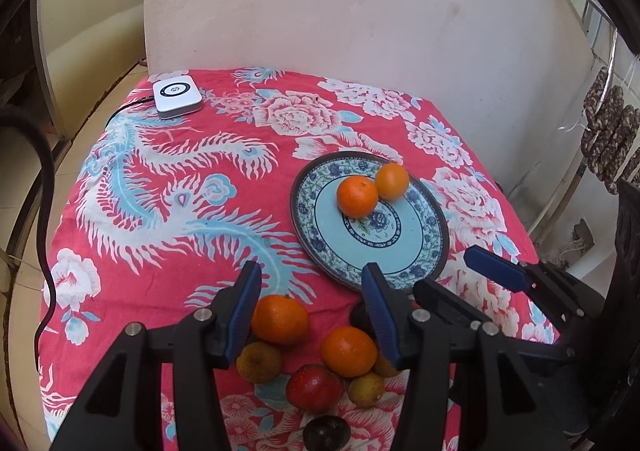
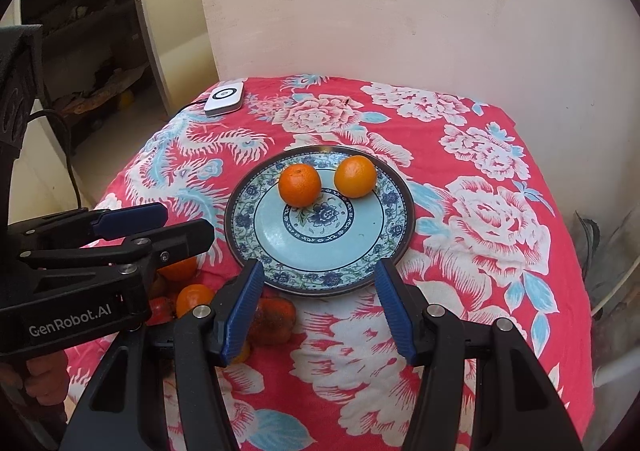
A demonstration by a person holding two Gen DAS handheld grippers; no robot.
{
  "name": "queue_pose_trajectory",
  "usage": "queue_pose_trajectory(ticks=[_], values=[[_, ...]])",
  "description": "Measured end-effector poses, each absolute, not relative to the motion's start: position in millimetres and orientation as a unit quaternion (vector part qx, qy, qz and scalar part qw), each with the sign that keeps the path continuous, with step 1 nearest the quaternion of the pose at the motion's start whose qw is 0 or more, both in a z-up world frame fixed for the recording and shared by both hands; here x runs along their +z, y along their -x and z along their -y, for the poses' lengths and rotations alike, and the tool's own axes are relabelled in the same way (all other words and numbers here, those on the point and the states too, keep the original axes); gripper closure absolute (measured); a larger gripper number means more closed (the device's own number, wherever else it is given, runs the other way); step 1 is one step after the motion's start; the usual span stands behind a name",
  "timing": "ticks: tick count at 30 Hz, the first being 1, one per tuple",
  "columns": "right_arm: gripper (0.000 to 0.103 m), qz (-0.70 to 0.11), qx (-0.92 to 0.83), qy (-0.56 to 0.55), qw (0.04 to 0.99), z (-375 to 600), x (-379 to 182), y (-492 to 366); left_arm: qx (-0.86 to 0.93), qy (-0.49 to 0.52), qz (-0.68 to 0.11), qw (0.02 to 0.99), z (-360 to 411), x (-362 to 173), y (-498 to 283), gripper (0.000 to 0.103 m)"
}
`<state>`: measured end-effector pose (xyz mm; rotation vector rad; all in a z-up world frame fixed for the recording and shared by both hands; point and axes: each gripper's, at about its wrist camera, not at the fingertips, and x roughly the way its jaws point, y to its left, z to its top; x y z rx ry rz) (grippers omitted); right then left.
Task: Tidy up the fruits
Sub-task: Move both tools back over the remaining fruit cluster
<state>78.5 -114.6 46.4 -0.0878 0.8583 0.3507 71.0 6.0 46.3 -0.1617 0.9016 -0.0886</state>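
A blue-patterned plate (image 1: 400, 247) (image 2: 328, 247) lies on the red floral tablecloth (image 1: 168, 211) and carries two oranges (image 1: 357, 197) (image 1: 392, 181), also in the right wrist view (image 2: 300, 185) (image 2: 355, 176). A pile of fruit lies at the table's near edge: two oranges (image 1: 280, 319) (image 1: 349, 351), a red apple (image 1: 315, 389), brownish-yellow fruits (image 1: 259, 363) and a dark plum (image 1: 326, 433). My left gripper (image 1: 311, 269) (image 2: 187, 220) hovers open over this pile and grips nothing. My right gripper (image 2: 319, 265) (image 1: 444, 270) stands open over the plate's near rim, empty.
A white device (image 1: 176, 95) (image 2: 224, 99) with a black cable sits at the table's far left corner. A pale wall stands right behind the table. Dark dried sausages (image 1: 612, 139) hang off to the right. The floor drops away on the left.
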Motion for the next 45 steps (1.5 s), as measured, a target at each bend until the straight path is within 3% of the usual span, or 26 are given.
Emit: queue_pose_trajectory(ticks=[45], values=[[0.044, -0.412, 0.21, 0.036, 0.886, 111.0, 41.0, -34.7, -0.032, 0.089, -0.451, 0.887, -33.2, 34.9, -10.6, 0.048]])
